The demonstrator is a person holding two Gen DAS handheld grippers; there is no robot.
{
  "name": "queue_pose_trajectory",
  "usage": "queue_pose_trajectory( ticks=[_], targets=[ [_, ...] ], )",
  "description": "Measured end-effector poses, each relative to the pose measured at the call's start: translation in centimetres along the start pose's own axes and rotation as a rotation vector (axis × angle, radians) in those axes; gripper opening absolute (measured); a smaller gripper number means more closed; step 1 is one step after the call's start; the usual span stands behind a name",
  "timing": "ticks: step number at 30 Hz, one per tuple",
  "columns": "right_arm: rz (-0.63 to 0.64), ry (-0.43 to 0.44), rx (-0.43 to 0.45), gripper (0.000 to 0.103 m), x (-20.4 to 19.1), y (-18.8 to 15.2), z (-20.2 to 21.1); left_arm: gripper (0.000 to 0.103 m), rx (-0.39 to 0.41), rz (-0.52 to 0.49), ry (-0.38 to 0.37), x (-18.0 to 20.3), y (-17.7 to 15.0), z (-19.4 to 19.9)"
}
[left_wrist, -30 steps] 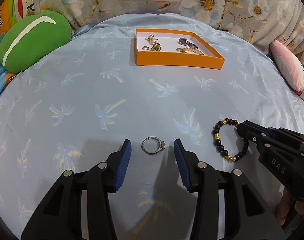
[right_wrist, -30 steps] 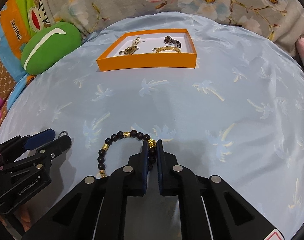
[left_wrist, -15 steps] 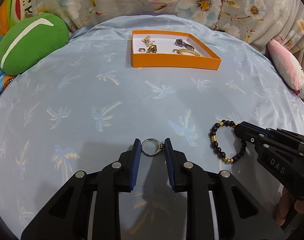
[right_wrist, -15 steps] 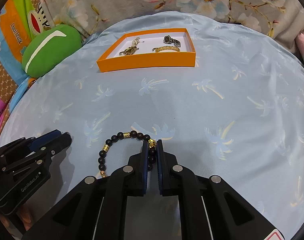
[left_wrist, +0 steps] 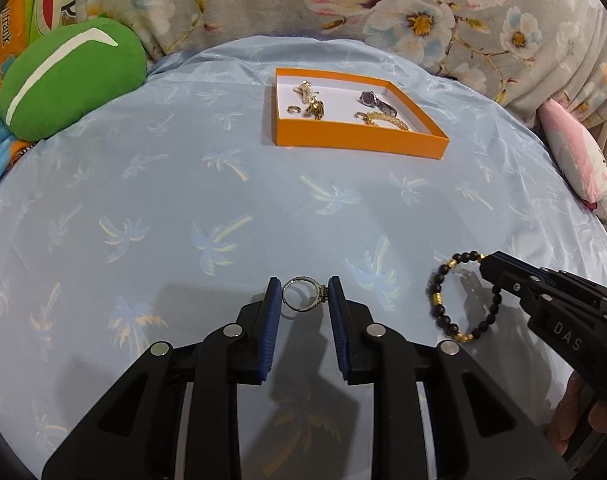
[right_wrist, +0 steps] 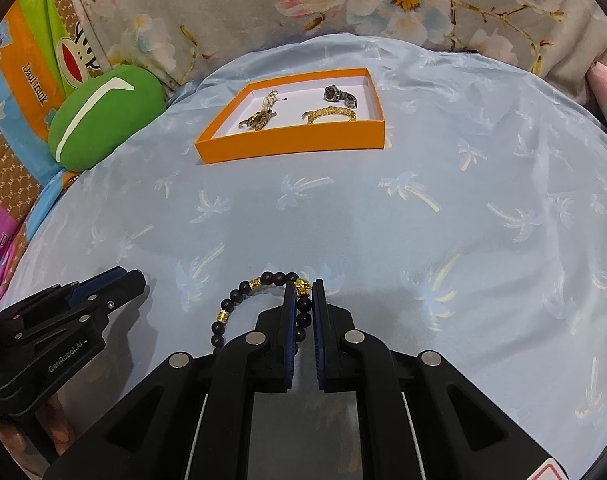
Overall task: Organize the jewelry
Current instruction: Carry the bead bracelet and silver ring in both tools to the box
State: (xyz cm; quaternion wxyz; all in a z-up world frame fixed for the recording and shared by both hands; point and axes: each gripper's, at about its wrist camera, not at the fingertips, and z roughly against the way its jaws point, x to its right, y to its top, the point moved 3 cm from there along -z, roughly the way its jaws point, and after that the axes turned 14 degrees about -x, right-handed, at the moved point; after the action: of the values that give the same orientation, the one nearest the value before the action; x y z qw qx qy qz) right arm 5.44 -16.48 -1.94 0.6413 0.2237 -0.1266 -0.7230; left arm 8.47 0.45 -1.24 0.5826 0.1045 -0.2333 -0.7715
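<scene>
We see our left black plastic tool (left_wrist: 305, 300) with ribbed blue pads and round silver bolts. Our right black tool (right_wrist: 303, 300) matches it, its side lettered "DAS".

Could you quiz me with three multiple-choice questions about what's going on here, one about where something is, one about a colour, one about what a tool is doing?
1. Where is the wristwatch?
A. On the cloth
B. In the box
C. On the green cushion

2. What colour is the box?
A. Orange
B. Pink
C. Black

3. What is the left tool doing?
A. Standing empty
B. Gripping the bead bracelet
C. Gripping a ring

Answers:
1. B, it lies inside with other jewelry.
2. A, its walls are orange.
3. C, the ring sits between its blue pads; the right tool pinches the bead bracelet.
</scene>
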Motion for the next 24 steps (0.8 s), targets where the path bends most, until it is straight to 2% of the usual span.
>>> queue_pose_trajectory(
  ticks=[10, 24],
  targets=[
    [0.010, -0.029, 0.066, 0.007, 1.0, 4.0, 1.3, 0.023, 0.041, -0.001, -0.001, 0.5, 4.5, 0.3],
    [0.036, -0.006, 0.161, 0.007, 1.1, 14.5, 0.3, 0.023, 0.136, -0.013, 0.005, 2.6, 15.8, -1.3]
  ],
)
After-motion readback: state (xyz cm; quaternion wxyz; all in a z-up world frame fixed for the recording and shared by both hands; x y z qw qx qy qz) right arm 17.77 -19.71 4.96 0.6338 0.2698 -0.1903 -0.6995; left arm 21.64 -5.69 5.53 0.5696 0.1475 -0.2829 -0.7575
